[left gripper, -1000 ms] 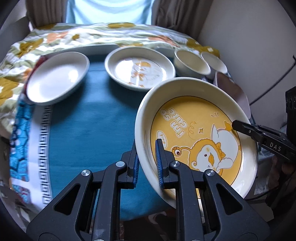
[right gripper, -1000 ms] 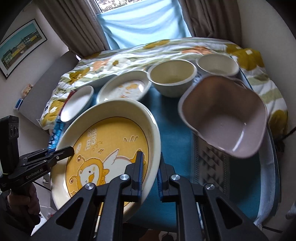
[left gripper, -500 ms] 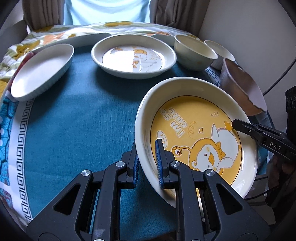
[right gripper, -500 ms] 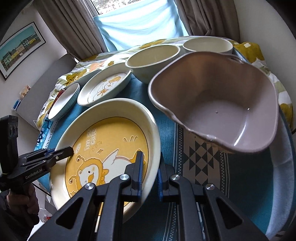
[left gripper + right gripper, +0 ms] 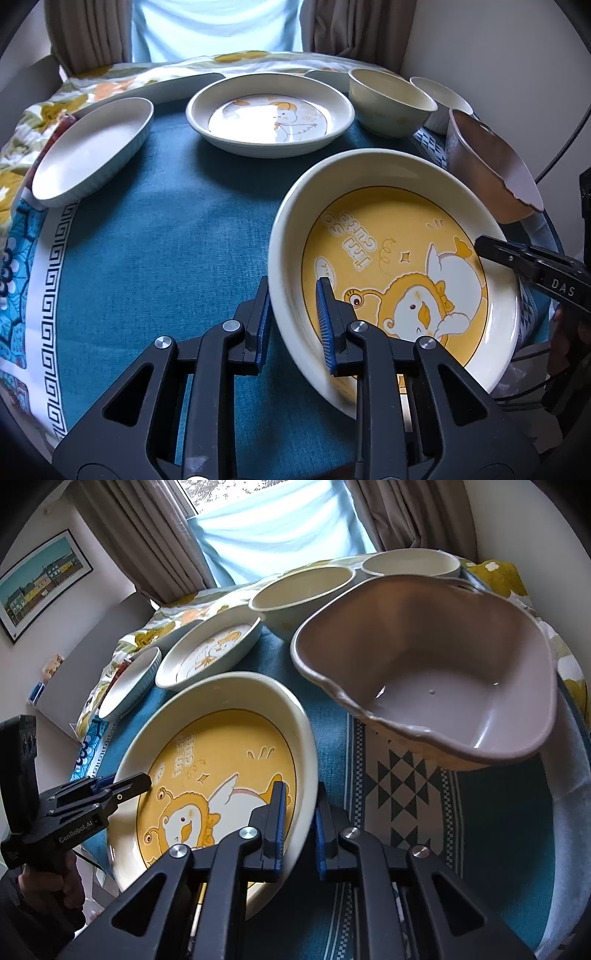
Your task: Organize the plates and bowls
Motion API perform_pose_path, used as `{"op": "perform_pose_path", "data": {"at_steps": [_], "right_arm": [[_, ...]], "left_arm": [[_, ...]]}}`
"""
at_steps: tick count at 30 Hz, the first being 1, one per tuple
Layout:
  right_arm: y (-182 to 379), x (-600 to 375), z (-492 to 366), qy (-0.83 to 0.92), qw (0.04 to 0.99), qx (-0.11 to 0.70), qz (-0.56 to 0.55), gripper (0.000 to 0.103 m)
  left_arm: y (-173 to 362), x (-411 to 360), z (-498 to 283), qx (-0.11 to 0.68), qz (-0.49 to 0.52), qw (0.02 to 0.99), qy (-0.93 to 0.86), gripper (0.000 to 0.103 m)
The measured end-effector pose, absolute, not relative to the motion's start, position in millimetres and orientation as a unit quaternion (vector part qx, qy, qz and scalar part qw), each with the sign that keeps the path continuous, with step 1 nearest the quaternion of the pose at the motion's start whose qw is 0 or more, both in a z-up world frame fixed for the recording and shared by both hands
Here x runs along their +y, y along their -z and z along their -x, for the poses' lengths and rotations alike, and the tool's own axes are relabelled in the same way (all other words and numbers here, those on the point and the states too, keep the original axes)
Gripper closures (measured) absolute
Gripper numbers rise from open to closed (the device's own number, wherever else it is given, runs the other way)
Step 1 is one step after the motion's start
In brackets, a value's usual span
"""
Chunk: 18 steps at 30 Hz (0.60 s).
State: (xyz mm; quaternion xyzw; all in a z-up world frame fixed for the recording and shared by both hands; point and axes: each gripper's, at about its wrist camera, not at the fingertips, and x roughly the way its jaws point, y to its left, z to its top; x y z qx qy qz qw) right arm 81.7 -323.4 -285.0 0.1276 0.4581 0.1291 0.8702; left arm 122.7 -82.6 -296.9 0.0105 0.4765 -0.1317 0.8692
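A big cream plate with a yellow duck picture (image 5: pixel 391 266) is held between both grippers over the near part of the blue tablecloth. My left gripper (image 5: pixel 293 306) is shut on its left rim. My right gripper (image 5: pixel 299 812) is shut on its right rim; it also shows in the left wrist view (image 5: pixel 484 245). The plate (image 5: pixel 221 760) hangs partly past the table's front edge. A second duck plate (image 5: pixel 269 112) and a plain oval dish (image 5: pixel 92 147) lie farther back.
A brown wavy-rimmed bowl (image 5: pixel 436 672) stands close to the right of the held plate. Two cream bowls (image 5: pixel 388 99) (image 5: pixel 439 99) stand at the back right. Floral bedding (image 5: pixel 22 125) and curtains lie behind the table.
Both grippers have carried the duck plate forward over the table, closer to the brown bowl and the other dishes. Both grips stay the same.
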Motion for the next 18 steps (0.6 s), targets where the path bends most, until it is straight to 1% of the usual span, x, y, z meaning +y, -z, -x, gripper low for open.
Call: {"op": "perform_pose_path", "data": {"at_steps": [5,7,9,10,11,12,13,14,15,16,17,18], "right_arm": [[269.6,-325.3,-69.1,-0.119,0.87,0.465,-0.113,0.09],[257.3,-324.6,-62.0,-0.114,0.871,0.465,-0.105,0.09],[233.1,-322.3,-52.7,-0.118,0.878,0.454,-0.095,0.09],[222.8,-320.5,-50.7,-0.119,0.881,0.448,-0.088,0.09],[206.0,-316.1,-48.1,-0.124,0.886,0.44,-0.076,0.09],[195.6,-312.3,-47.8,-0.131,0.888,0.436,-0.068,0.09],[181.4,-306.4,-48.3,-0.143,0.89,0.43,-0.057,0.089],[173.8,-302.6,-49.5,-0.15,0.891,0.426,-0.052,0.087],[160.8,-296.2,-50.9,-0.164,0.893,0.416,-0.046,0.077],[149.3,-290.0,-52.9,-0.178,0.895,0.407,-0.043,0.057],[141.3,-284.8,-55.4,-0.191,0.896,0.399,-0.043,0.045],[135.1,-279.9,-58.3,-0.201,0.896,0.394,-0.044,0.023]], "left_arm": [[283.7,-78.0,-117.0,0.483,-0.007,0.867,0.121,0.083],[266.6,-73.7,-110.3,0.481,-0.004,0.869,0.114,0.083],[243.3,-67.4,-101.6,0.472,0.0,0.876,0.103,0.082],[227.9,-63.4,-96.3,0.463,0.002,0.881,0.096,0.079],[213.9,-59.9,-91.6,0.454,0.003,0.886,0.088,0.073],[199.0,-57.0,-87.2,0.443,0.002,0.893,0.077,0.051],[182.1,-53.0,-81.5,0.427,0.0,0.902,0.061,0.022],[167.6,-49.4,-75.6,0.408,-0.002,0.912,0.045,0.011],[152.9,-45.6,-69.1,0.386,-0.004,0.922,0.032,0.0],[137.9,-41.1,-61.6,0.363,-0.003,0.932,0.022,0.0],[125.0,-36.9,-56.2,0.349,-0.004,0.937,0.014,0.0],[118.6,-34.6,-54.6,0.345,-0.005,0.939,0.007,0.0]]}}
